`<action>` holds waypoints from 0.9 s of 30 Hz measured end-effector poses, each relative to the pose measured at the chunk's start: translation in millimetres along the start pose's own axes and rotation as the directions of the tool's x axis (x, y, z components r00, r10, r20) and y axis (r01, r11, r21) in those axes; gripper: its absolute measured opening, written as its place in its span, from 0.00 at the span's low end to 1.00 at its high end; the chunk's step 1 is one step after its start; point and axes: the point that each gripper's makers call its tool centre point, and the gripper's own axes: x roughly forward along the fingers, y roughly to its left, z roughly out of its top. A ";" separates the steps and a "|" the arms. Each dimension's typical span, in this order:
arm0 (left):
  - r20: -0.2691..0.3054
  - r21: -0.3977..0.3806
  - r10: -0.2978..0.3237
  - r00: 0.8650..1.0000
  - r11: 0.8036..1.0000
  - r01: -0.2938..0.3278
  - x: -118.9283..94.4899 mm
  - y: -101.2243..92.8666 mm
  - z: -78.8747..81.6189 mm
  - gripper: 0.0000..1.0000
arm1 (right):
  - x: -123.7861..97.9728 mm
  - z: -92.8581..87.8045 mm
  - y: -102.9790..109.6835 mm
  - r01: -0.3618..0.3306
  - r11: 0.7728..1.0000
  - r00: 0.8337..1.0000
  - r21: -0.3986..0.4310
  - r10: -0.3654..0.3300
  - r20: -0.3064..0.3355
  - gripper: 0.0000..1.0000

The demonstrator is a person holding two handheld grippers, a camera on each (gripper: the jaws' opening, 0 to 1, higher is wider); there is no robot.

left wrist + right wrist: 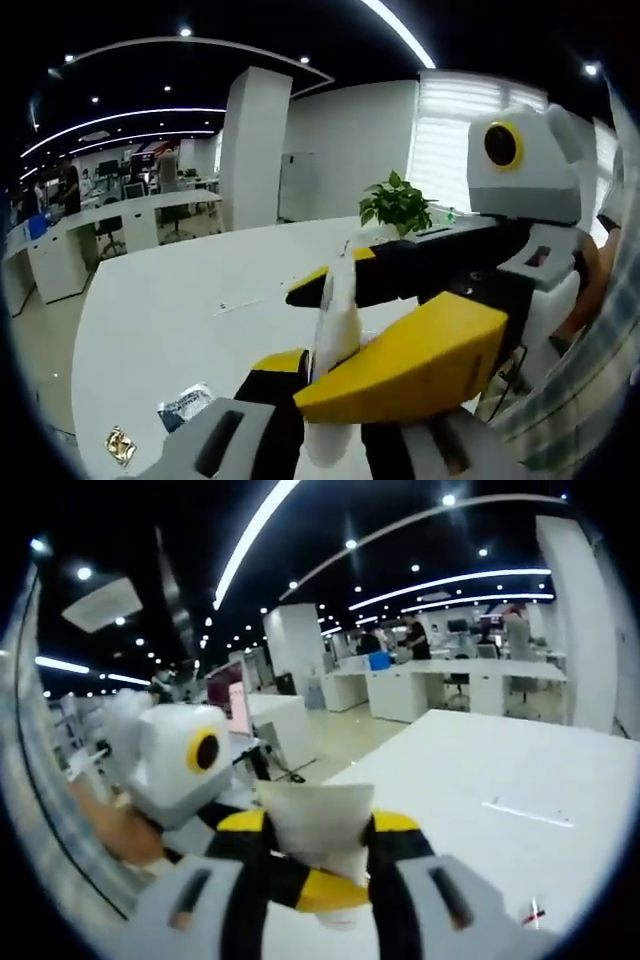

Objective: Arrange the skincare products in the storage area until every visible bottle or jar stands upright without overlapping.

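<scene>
You are working over a wide white table (170,310) in an open office with ceiling light strips, a white pillar (250,150) and desks behind. A potted plant (397,203) stands at the table's far edge, and a small dark packet (185,405) and a gold wrapper (121,445) lie near its front edge.

Both your grippers hold one white tube (335,320) above the table: your left gripper (335,375) is clamped on its lower part, your right gripper (320,845) on its flat crimped end (315,815). No writing on the tube or packets can be read.
</scene>
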 end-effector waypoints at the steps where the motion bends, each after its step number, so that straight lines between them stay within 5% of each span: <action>1: -0.004 -0.007 0.001 1.000 1.000 -0.001 -0.6 0.5 -1.1 0.19 | 0.6 1.1 -1.8 0.001 1.000 1.000 0.003 -0.001 0.002 0.35; 8: -0.053 -0.047 0.020 0.998 0.999 -0.022 -6.7 10.6 -22.9 0.20 | 5.4 6.7 -21.3 0.025 1.000 1.000 -0.006 -0.025 0.004 0.36; 17: -0.115 -0.051 0.034 0.993 0.998 -0.040 -14.0 26.5 -44.2 0.22 | 15.3 17.2 -71.1 0.102 0.995 0.995 -0.002 -0.102 0.009 0.36; 27: -0.118 -0.030 0.016 0.993 0.999 -0.019 0.6 37.4 -36.1 0.24 | 28.5 20.1 -121.7 0.187 0.982 0.982 -0.023 -0.187 0.017 0.36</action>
